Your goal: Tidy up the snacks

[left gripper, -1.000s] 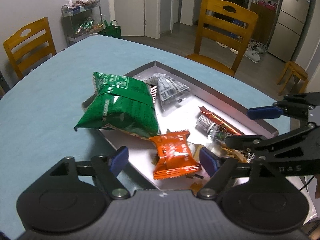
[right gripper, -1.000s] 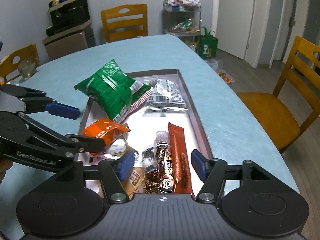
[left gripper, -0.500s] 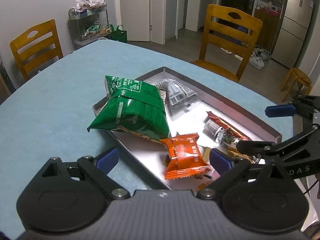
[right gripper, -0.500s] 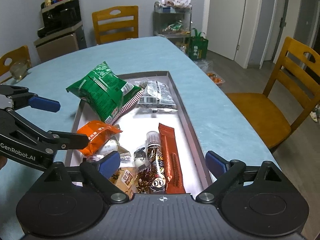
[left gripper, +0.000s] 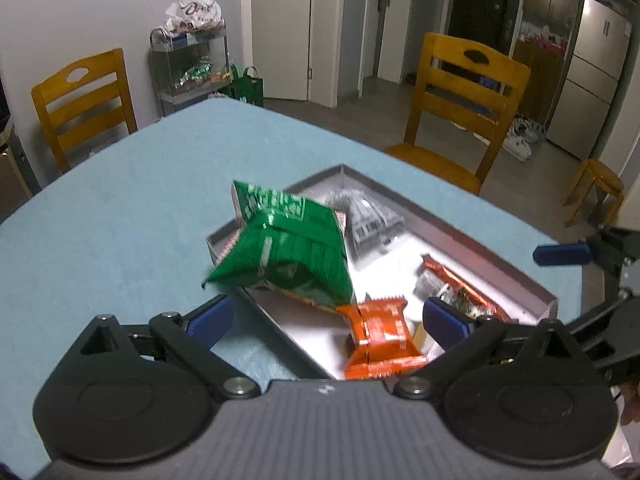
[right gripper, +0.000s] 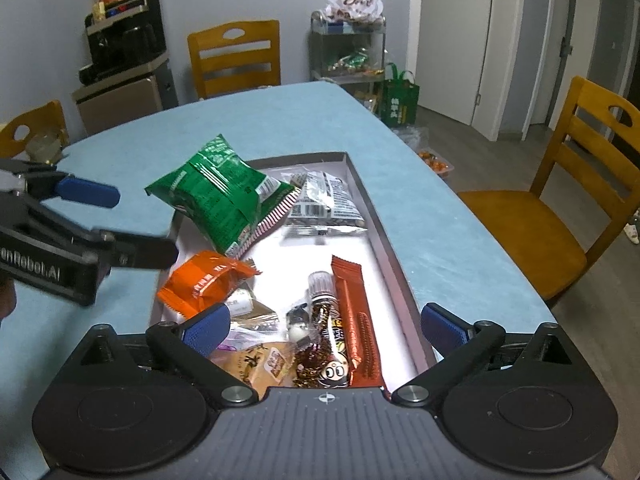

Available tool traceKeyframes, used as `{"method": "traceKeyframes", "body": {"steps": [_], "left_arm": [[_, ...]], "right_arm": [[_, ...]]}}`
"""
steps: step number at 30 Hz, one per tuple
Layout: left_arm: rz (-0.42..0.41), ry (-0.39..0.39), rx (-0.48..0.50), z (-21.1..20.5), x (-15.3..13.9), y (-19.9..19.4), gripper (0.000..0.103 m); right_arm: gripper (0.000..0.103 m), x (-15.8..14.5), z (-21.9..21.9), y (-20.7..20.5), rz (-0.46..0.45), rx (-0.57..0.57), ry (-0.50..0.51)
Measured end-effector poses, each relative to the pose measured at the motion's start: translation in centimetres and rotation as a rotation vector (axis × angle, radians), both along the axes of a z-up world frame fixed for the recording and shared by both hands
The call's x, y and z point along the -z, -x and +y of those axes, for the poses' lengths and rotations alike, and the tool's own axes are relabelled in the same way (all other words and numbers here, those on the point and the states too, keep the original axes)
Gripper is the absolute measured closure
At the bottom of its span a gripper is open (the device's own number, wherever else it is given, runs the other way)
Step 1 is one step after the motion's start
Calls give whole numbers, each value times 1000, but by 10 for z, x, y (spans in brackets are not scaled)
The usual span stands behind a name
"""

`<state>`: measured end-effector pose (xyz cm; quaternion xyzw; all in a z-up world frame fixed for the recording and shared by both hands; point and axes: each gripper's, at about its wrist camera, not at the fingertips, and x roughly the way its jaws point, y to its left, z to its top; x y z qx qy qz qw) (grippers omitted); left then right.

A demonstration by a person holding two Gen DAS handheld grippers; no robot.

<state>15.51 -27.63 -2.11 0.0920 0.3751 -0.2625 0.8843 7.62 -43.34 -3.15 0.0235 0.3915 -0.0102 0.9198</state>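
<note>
A grey tray (right gripper: 394,252) on the blue table holds the snacks. A green chip bag (right gripper: 216,196) leans over its far left rim. Behind that bag lies a silver packet (right gripper: 324,204). An orange packet (left gripper: 380,336) rests below the green bag (left gripper: 288,252). A red-brown bar (right gripper: 356,320) and a candy tube (right gripper: 324,308) lie near the front. My left gripper (left gripper: 327,320) hovers over the tray's near corner, jaws opening, pads touching nothing. My right gripper (right gripper: 326,327) hangs above the bar and tube, jaws opening, gripping nothing.
Wooden chairs (left gripper: 460,100) (right gripper: 236,56) stand around the table. A wire trolley of snacks (right gripper: 348,48) and a green bag (right gripper: 400,100) sit by the wall. Small packets (right gripper: 260,356) crowd the tray's near end. Blue tabletop (left gripper: 120,220) stretches left of the tray.
Both pairs of jaws have spread wide. The left gripper has drawn up and back from the orange packet, which stays in the tray. The right hand has kept its place.
</note>
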Motion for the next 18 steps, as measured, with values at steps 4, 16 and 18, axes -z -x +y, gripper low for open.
{"method": "traceKeyframes", "body": {"steps": [4, 16, 18], "left_arm": [[-18, 9, -11, 0, -7, 0, 1], [-29, 21, -43, 1, -14, 1, 1], [-27, 24, -50, 3, -15, 1, 1]], "right_arm": [[0, -2, 1, 0, -7, -1, -7], [0, -4, -1, 5, -13, 23, -7], [0, -4, -1, 5, -13, 23, -5]]}}
